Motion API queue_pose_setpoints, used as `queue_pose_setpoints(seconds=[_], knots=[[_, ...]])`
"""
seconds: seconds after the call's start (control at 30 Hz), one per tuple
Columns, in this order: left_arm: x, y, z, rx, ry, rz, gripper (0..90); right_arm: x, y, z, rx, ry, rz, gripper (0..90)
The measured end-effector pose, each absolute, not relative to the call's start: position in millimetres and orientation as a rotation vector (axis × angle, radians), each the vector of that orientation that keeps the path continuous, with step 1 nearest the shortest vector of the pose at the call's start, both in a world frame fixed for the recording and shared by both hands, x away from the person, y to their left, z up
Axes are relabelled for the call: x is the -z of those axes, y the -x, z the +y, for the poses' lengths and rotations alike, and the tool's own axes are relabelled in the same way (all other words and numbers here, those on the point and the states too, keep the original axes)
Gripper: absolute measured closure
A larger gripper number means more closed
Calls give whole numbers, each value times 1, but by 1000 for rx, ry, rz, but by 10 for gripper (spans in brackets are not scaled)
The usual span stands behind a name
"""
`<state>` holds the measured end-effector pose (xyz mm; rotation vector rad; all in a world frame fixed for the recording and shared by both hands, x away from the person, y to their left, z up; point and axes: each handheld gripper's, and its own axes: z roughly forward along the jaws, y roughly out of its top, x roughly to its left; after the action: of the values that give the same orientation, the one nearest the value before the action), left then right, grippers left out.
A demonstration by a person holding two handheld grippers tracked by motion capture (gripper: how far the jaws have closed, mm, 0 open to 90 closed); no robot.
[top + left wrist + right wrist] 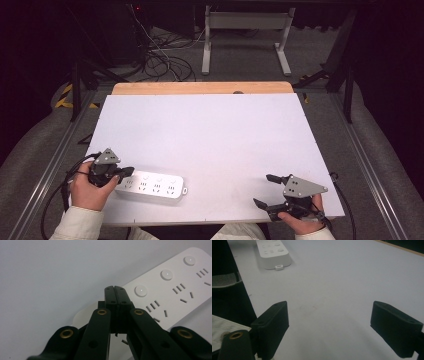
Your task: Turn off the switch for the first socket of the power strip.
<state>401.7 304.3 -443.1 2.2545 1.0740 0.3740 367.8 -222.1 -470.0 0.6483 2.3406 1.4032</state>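
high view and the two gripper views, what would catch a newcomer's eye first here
First the white power strip, lying flat near the front left corner of the white table. The left gripper sits at the strip's left end with its jaws shut together over the socket face; the left gripper view shows nothing between them. At the front right, the right gripper waits with jaws wide open over bare table.

Overhead view and both close gripper views share the power strip (150,185).
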Motion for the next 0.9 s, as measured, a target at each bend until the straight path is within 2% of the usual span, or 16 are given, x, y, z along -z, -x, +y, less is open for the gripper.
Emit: queue_pose_setpoints(seconds=[0.9], knots=[[450, -404, 300, -392, -2292, 1092, 900, 470, -368, -223, -1400, -644, 2344, 150]])
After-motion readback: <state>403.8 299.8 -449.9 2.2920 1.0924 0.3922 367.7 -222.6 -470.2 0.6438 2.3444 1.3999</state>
